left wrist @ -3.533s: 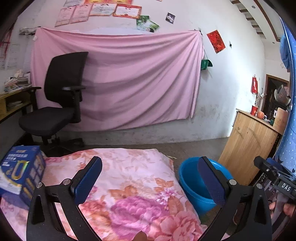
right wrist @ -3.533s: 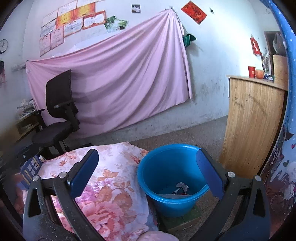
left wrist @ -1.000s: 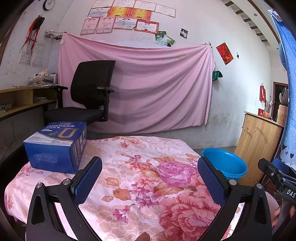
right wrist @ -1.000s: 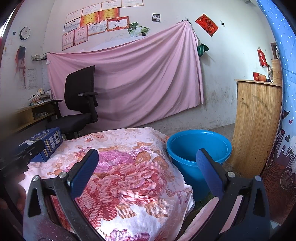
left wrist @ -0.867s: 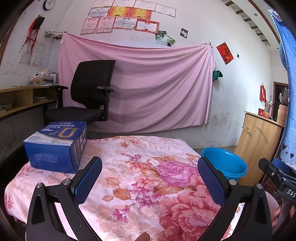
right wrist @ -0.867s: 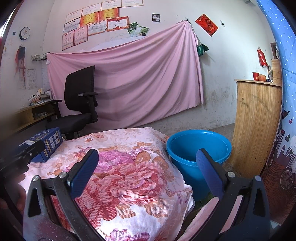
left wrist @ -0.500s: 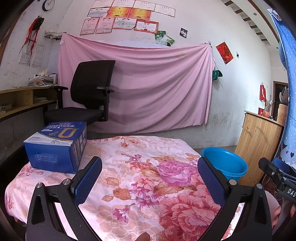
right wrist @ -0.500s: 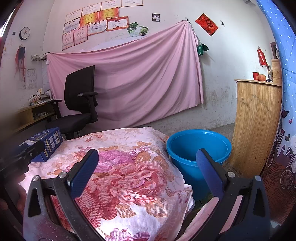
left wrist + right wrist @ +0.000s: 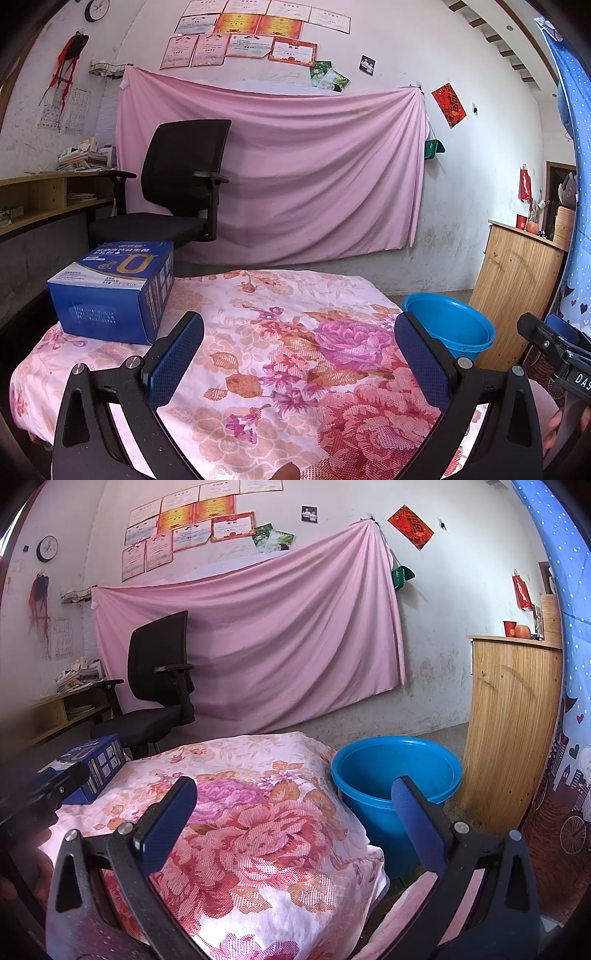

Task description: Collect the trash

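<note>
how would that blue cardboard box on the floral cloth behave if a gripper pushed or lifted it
The blue cardboard box looks stiff, with crisp flat faces, so it would probably keep its shape. It sits flat and wider than tall, so it would likely slide rather than tip, though the soft floral cloth may bunch. Its weight cannot be judged.

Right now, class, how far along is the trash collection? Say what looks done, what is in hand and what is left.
Done: no loose trash shows on the floral cloth. In hand: nothing; the left gripper and right gripper are both open and empty. Left: perhaps the blue box on the cloth, if it counts as trash. The blue bucket stands beside the table; its bottom is hidden.
</note>
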`<state>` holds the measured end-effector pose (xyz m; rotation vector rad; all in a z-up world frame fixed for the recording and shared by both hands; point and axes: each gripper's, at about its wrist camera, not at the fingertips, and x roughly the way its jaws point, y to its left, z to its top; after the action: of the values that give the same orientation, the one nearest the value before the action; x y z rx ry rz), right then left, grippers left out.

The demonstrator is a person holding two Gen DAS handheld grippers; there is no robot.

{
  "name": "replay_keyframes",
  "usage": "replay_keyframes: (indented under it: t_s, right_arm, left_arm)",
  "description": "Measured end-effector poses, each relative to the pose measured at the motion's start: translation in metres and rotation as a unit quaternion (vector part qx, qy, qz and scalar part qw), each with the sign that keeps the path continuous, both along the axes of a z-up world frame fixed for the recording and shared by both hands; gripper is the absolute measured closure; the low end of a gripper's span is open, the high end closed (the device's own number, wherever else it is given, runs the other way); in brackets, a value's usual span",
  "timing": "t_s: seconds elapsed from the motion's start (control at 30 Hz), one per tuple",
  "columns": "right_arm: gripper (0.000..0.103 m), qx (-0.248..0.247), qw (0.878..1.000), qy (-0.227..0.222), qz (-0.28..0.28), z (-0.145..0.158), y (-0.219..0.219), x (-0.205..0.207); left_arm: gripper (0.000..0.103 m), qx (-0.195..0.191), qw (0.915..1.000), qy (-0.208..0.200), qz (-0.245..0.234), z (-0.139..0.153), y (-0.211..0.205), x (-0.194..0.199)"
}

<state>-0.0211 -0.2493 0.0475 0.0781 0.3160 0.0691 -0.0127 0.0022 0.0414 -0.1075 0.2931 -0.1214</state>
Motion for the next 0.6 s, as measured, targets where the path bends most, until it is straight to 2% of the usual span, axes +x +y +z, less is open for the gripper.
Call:
replay_keyframes:
  t_s: [0.6]
  right_arm:
    - [0.000,0.002,1.000,0.001,0.001,0.0003,-0.0025,0.0006]
  left_arm:
    - [0.002,-0.001,1.0000,0.000,0.001,-0.0009,-0.0004,-0.0004]
